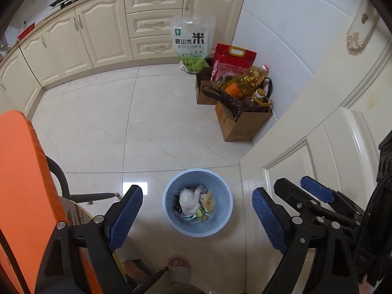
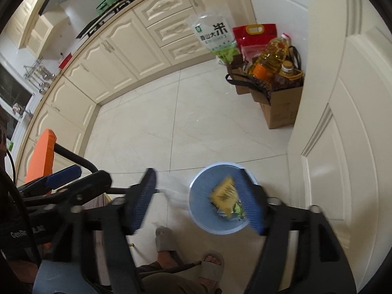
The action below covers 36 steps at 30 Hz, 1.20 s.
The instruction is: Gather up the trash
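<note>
A light blue waste bin [image 1: 169,208] stands on the tiled floor, holding a crumpled white bag [image 1: 187,199] and several wrappers. My left gripper [image 1: 196,196] hangs above it, open, with nothing between its pads. One blue finger [image 1: 316,192] of the right gripper shows at the right. In the right wrist view the right gripper [image 2: 196,175] is open over the same bin [image 2: 196,210]. A blurred yellow packet [image 2: 225,193] is over the bin's mouth, free of the pads. A blurred clear plastic film [image 2: 174,191] is beside the bin's left rim. A left gripper finger [image 2: 63,174] shows at the left.
An orange chair back [image 1: 19,171] rises at the left. Cardboard boxes with oil bottles [image 1: 245,122] and rice bags [image 1: 191,41] stand in the far corner. Cream cabinets [image 1: 98,36] line the back, a white door [image 1: 318,159] the right. The person's slippered feet [image 1: 178,269] stand near the bin.
</note>
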### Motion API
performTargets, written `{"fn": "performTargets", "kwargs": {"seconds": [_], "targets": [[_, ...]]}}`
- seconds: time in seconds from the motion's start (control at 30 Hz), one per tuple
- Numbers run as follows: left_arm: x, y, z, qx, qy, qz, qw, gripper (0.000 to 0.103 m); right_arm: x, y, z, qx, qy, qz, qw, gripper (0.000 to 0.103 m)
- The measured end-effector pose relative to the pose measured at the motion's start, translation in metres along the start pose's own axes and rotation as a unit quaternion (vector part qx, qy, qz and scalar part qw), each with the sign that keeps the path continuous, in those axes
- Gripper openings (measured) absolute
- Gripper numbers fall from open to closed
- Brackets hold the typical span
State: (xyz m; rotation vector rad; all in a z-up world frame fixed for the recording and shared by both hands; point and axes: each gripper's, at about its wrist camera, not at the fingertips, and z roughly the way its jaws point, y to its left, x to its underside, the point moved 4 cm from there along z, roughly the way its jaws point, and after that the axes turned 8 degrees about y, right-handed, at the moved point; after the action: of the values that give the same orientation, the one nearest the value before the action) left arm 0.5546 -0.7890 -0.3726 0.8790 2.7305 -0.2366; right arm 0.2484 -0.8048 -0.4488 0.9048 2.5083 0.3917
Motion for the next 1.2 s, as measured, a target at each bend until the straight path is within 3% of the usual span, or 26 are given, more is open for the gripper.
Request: {"fn": "performTargets", "kwargs": {"seconds": [0.17, 0.4, 0.7, 0.9, 1.2], "targets": [[0.022, -0.001, -0.024, -0.003, -0.026, 0.010, 0.9996, 0.098, 0.004, -0.008, -0.015, 0.011, -0.014, 0.023, 1.000, 0.103], [0.075, -0.003, -0.074, -0.035, -0.084, 0.027, 0.9955, 0.102, 0.011, 0.004, -0.054, 0.026, -0.043, 0.026, 0.998, 0.103], [0.164, 0.022, -0.154, -0.033, -0.168, -0.002, 0.9852, 0.102, 0.032, 0.068, -0.130, 0.010, -0.101, -0.010, 0.995, 0.103], [0.248, 0.056, -0.225, -0.048, -0.237, -0.036, 0.9696, 0.102, 0.059, 0.137, -0.184, -0.007, -0.144, -0.055, 0.988, 0.103], [0.400, 0.094, -0.316, -0.105, -0.329, -0.086, 0.9346, 0.102, 0.122, 0.264, -0.234, -0.044, -0.184, -0.147, 0.971, 0.103]]}}
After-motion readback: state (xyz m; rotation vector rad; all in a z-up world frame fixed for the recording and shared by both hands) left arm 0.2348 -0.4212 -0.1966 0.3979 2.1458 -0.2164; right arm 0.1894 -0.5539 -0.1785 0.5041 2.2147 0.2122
